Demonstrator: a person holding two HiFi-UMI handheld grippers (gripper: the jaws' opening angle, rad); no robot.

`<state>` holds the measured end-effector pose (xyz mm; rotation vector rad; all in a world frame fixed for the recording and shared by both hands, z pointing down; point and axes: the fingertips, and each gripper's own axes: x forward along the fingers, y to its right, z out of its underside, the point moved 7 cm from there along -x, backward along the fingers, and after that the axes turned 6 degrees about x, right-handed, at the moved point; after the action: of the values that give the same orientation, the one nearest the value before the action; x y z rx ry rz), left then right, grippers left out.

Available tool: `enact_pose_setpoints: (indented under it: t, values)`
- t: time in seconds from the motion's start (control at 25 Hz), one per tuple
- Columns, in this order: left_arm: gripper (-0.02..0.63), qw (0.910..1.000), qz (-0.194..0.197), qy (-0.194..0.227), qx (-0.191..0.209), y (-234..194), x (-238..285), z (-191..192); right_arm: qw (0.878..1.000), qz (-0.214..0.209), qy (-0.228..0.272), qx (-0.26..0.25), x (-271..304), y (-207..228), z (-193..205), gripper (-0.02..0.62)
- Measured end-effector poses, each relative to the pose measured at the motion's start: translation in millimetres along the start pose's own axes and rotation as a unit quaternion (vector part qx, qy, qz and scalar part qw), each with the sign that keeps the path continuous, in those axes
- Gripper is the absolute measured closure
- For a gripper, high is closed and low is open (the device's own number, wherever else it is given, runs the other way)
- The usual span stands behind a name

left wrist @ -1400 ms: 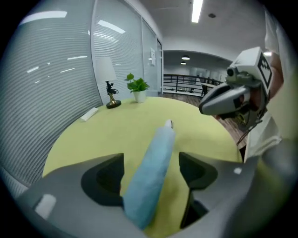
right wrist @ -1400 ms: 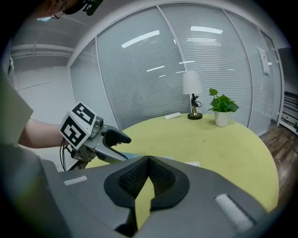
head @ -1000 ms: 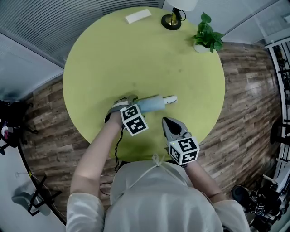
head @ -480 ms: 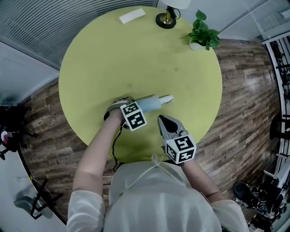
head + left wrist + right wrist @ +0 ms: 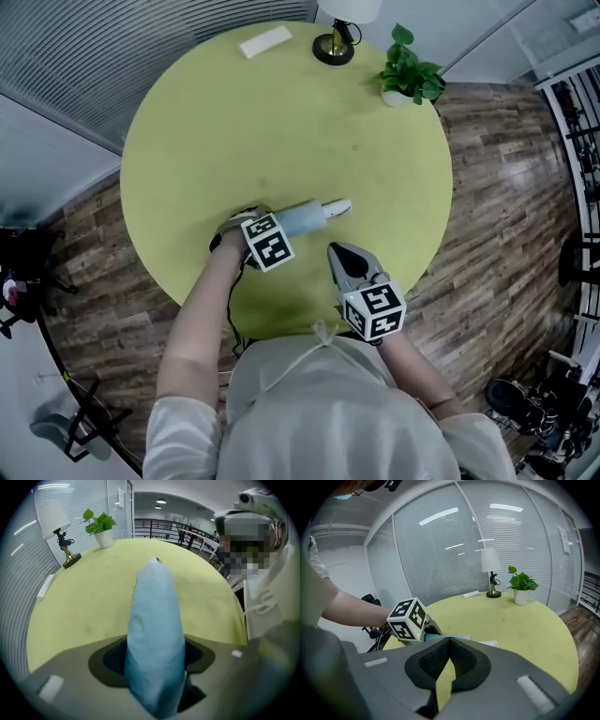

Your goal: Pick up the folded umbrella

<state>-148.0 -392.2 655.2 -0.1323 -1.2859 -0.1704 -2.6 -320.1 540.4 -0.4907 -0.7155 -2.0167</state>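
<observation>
Looking down now at the folded umbrella (image 5: 305, 218), lying in its pale blue sleeve on the near part of the round yellow-green counter (image 5: 281, 122). Running its long axis nearly left to right across the head view, tilting up a touch toward the right, and pointing its small white end (image 5: 339, 206) rightward, away from the left hand (image 5: 231, 236). From the left gripper view, stretching straight ahead from between the jaws toward the far side of the counter. Coming in steeply from above with the left tongs (image 5: 154, 665), bare forearm (image 5: 202, 319) reaching in from the lower left, marker cube (image 5: 268, 242) sitting right beside the sleeve. Having just been closing, and now pinching the umbrella near its left end, sleeve filling the gap from pad to pad. Holding the right tongs (image 5: 339, 253) low over the counter's near edge, slanting downward, aiming toward the umbrella but sitting near it without touching, jaw tips pressed together on nothing. Spotting, far across the counter, a lamp (image 5: 333, 42), a potted plant (image 5: 408, 75) and a white card (image 5: 265, 41).
</observation>
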Motion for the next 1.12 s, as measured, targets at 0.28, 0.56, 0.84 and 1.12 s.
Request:
enact_pose_setpoints:
  t: [0.28, 0.56, 0.84, 1.12]
  values:
    - [0.310, 0.9997, -0.023, -0.003, -0.011, 11.5, -8.8, 2.6, 1.000, 0.002, 0.002, -0.003, -13.0, 3.3, 5.1, 0.597]
    - [0.310, 0.9973, -0.059, 0.030, -0.033, 21.1, -40.7, 1.1, 1.000, -0.001, 0.013, -0.002, -17.8, 1.3, 6.6, 0.597]
    - [0.310, 0.9775, -0.142, 0.117, -0.103, 31.9, -90.0, -5.5, 0.999, -0.004, 0.033, -0.005, -34.7, -5.2, 1.5, 0.597]
    - [0.310, 0.9299, -0.218, 0.234, -0.182, 55.3, -148.7, -7.5, 0.998, -0.005, 0.063, -0.027, -55.1, -12.4, -15.8, 0.597]
